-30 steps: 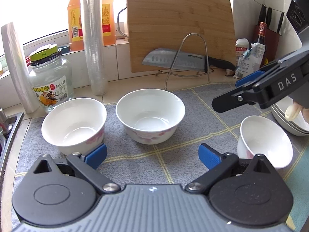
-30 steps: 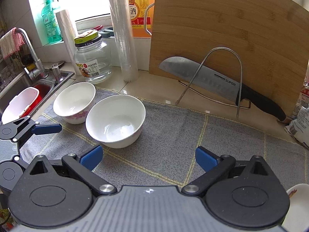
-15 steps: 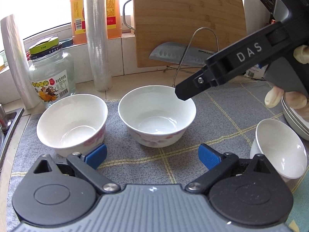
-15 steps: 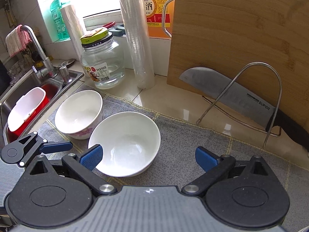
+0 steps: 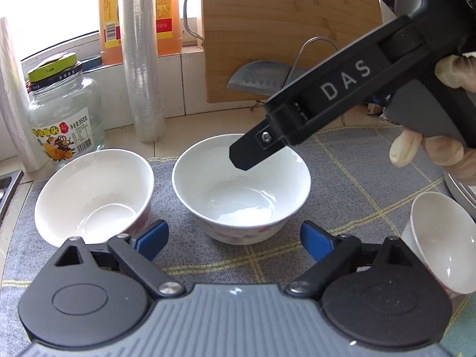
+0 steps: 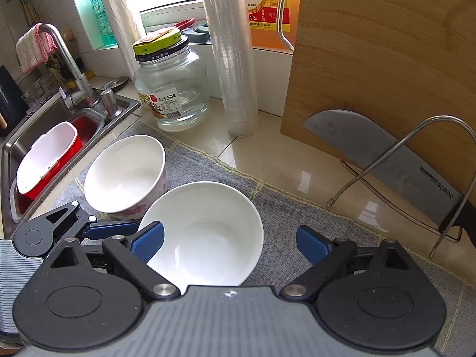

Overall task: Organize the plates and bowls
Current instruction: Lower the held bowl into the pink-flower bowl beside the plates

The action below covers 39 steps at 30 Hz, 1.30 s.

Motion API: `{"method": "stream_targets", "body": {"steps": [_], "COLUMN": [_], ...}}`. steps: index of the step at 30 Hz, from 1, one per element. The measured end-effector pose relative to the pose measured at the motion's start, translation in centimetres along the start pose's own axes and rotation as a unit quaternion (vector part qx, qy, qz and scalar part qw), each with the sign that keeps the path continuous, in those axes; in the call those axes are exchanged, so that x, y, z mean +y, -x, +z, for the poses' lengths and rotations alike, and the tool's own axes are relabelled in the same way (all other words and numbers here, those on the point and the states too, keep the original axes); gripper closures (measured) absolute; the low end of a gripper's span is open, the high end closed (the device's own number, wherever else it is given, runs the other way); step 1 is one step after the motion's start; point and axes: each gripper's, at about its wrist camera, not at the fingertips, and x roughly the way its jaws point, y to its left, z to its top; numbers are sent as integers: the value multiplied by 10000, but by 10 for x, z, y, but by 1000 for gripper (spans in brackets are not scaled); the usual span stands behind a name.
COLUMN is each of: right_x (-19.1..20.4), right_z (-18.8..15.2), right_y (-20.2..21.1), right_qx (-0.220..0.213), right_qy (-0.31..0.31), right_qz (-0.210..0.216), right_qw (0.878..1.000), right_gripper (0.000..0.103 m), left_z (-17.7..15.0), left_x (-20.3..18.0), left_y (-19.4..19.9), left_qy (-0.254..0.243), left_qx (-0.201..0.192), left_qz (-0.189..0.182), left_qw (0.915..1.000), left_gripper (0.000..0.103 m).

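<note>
My right gripper (image 6: 229,238) hangs over the middle bowl (image 6: 205,235), jaws wide but just closing in, nothing pinched yet. My left gripper (image 5: 235,238) sits low between that bowl and the left bowl (image 5: 95,199), also narrowing, empty. The risk I see: glossy, round porcelain could slip from the blue pads or knock its neighbour on the grey woven mat (image 5: 351,160).

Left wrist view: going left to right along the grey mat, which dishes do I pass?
Left bowl → middle bowl, with the right claw's finger reaching over its rim → tilted small bowl → stacked plates at the right edge, mostly cut off.
</note>
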Motion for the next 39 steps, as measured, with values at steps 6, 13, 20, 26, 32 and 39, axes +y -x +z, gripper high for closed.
{"method": "stream_targets", "body": {"steps": [6,13,20,26,32,39], "right_x": [1,1,2,1,1,2], "right_z": [5,10,12,13,12,13], "right_y": [-12,-23,-28,-30,-31,-31], "right_qx": [105,189,245,275,295,315], "right_qy": [91,147,191,171,185,189], "right_qz": [85,138,222,236,218,183], "right_qw": [9999,9996,9993,9992,9992,9992], "right_gripper": [15,25,32,34,36,36], "left_z": [1,2,2,3,3,3], "left_x": [2,3,2,0,-1,-2], "left_y": [-2,-4,-5,-4,-4,-4], "left_qy": [88,71,20,-53,-167,-207], "left_qx": [-73,-111,-168,-217,-279,-287], "left_qz": [-6,-73,-147,-147,-136,-135], "left_qw": [9999,9999,9997,9996,9994,9993], "left_gripper": [14,16,19,20,19,19]}}
